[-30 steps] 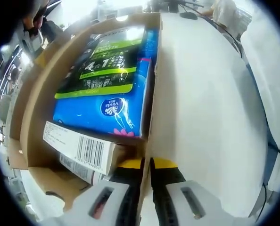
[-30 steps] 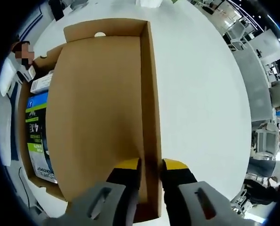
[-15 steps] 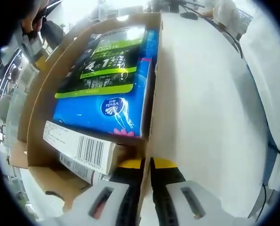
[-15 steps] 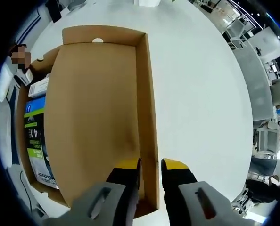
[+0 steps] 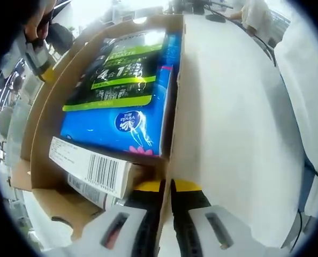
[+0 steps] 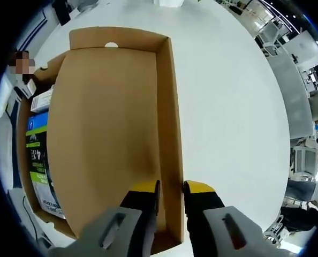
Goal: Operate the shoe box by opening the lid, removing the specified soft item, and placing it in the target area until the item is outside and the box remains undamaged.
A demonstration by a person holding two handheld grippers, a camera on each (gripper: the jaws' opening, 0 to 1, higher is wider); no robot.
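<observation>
While pinched at its near wall by the left gripper (image 5: 166, 188), the shoe box (image 5: 172, 123) lies open on the white desk (image 5: 239, 123), running from bottom centre to the top of the left gripper view. Jaws nearly pressed together there, yellow tips on either side of the thin cardboard wall, clamped on it. Inside the box, left of centre: a blue soft pack (image 5: 121, 115) with a black-and-green label, filling most of the interior. Below it, lower left: a small white carton (image 5: 89, 168) with a barcode, lying tilted against the pack's near end. Upper left edge of the same view: a person's hand (image 5: 38, 24) holding something grey, too blurred to identify. In the right gripper view, the brown lid (image 6: 103, 134) stands swung up, its inner face covering the centre and left of the frame, a small round hole near its top edge. Right gripper (image 6: 170, 189) at bottom centre, its jaws slightly apart and straddling the lid's side flap; contact with the cardboard not clear enough to tell. Along the far left of that view, past the lid's edge, the pack (image 6: 40, 171) and the white carton (image 6: 40, 100) inside the box. To the right, bare desk (image 6: 228, 107).
</observation>
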